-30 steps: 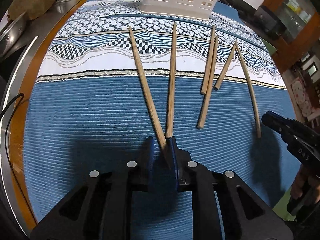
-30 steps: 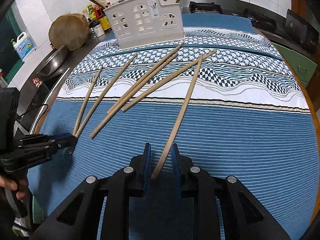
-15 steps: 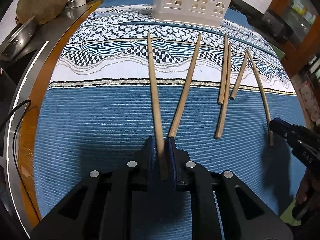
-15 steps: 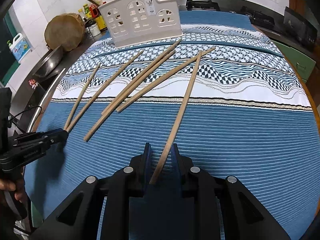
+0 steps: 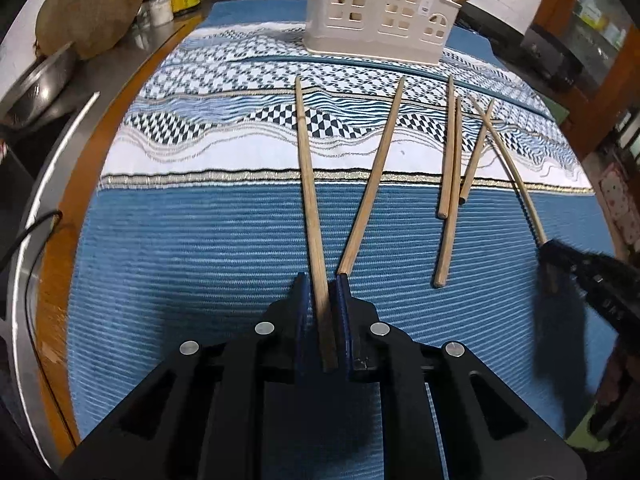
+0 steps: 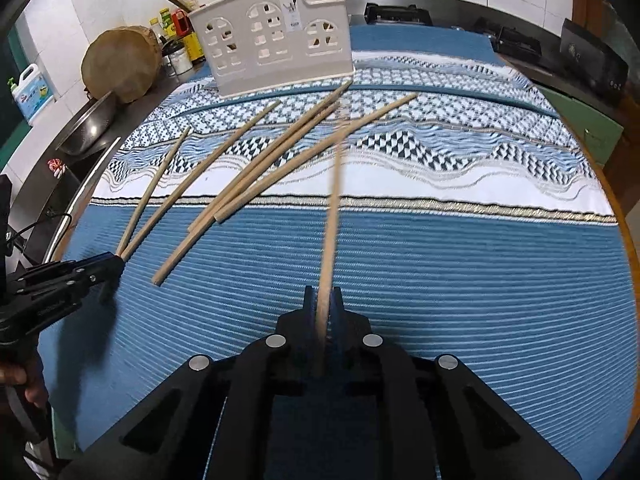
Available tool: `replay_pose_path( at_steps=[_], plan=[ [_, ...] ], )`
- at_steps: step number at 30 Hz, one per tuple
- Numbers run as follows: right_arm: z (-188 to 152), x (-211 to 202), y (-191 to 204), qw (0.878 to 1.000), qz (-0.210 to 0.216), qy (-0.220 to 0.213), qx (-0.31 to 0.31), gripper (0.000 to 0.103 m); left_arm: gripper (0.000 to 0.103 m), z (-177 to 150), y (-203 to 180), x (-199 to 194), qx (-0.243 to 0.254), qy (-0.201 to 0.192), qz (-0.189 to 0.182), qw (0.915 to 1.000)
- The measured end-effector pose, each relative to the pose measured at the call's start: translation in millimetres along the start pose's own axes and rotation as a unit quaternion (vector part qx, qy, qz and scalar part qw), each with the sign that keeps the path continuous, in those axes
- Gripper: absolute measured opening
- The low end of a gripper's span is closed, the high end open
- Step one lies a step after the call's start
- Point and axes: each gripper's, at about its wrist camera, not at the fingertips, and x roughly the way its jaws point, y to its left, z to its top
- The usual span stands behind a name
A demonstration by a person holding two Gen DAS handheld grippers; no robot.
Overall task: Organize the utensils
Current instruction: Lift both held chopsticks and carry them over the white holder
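Several wooden chopsticks lie on a blue and white patterned cloth (image 5: 200, 240). My left gripper (image 5: 320, 280) points down at the near end of one chopstick (image 5: 308, 184). Its jaws are closing with that stick between them, and a thin gap still shows beside it. A second chopstick (image 5: 372, 184) ends just right of its right pad. My right gripper (image 6: 323, 292) is shut on another chopstick (image 6: 332, 216), whose far half is blurred. A white house-shaped utensil holder (image 6: 272, 44) stands at the back with a few sticks in it. Each gripper shows in the other's view: left gripper (image 6: 108, 260), right gripper (image 5: 554, 248).
A round wooden block (image 6: 120, 64), a metal bowl (image 6: 86, 128) and bottles (image 6: 180, 40) stand off the cloth at the back left. The table's wooden rim (image 5: 56, 280) curves along the left. A stove (image 6: 396, 14) sits behind the holder. A hand (image 6: 16, 376) grips the left handle.
My right jaws have shut on their chopstick, which swung into line with them. My left jaws narrowed around their chopstick, which also turned straight. Both hands stayed in place.
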Motion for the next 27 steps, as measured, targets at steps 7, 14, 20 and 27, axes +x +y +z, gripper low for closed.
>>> replay_pose_path(
  at_steps=[7, 14, 20, 27],
  plan=[
    [14, -33, -5, 0.999, -0.009, -0.05, -0.018, 0.007, 0.006, 4, 11, -1, -0.018, 0.002, -0.014, 0.9997],
    [44, -73, -7, 0.993, -0.01, -0.116, -0.036, 0.007, 0.006, 15, 19, -23, -0.019, -0.029, -0.013, 0.9993],
    [87, -97, -4, 0.985, 0.006, -0.166, -0.054, 0.007, 0.006, 41, 29, -56, -0.012, -0.08, -0.021, 0.9965],
    [132, -111, 4, 0.977, 0.021, -0.198, -0.08, 0.006, 0.006, 84, 30, -81, 0.003, -0.127, -0.036, 0.9912]
  ],
)
